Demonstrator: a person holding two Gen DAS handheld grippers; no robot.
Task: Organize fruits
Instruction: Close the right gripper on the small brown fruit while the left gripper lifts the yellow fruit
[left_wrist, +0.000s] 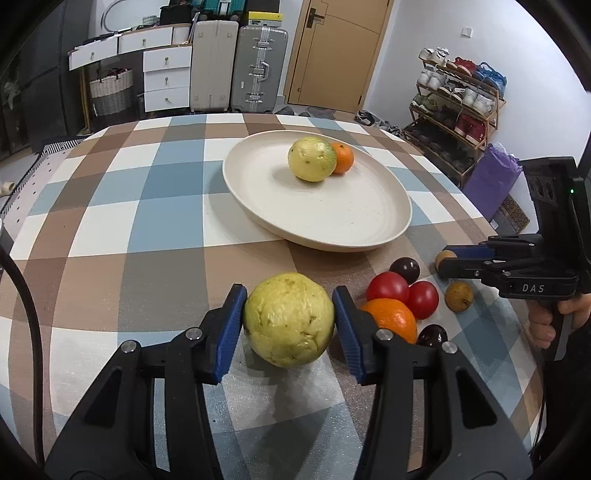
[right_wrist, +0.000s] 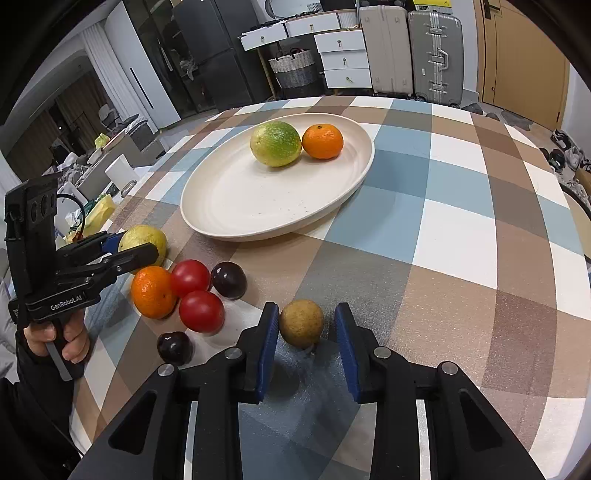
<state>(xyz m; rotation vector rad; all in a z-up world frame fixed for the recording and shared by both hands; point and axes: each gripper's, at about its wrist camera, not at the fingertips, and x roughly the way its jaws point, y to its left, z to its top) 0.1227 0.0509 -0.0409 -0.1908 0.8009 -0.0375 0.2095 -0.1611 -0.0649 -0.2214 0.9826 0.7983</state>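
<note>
My left gripper (left_wrist: 289, 317) is shut on a yellow-green guava (left_wrist: 289, 319), both pads touching it, low over the table. My right gripper (right_wrist: 306, 326) is open around a small brown fruit (right_wrist: 301, 322) on the cloth, with a gap on its right side. The cream plate (left_wrist: 332, 229) holds a green-yellow guava (left_wrist: 311, 158) and an orange (left_wrist: 342, 158). Beside the left gripper lie an orange (left_wrist: 393, 317), two red tomatoes (left_wrist: 388, 287), and two dark plums (left_wrist: 405, 268). The right gripper shows in the left wrist view (left_wrist: 448, 264), next to another small brown fruit (left_wrist: 444, 257).
The checkered tablecloth (right_wrist: 443, 229) covers the table. Suitcases (left_wrist: 236, 62), white drawers (left_wrist: 166, 77) and a shoe rack (left_wrist: 458, 107) stand beyond the far edge. A purple bag (left_wrist: 487, 181) is off the table's right side.
</note>
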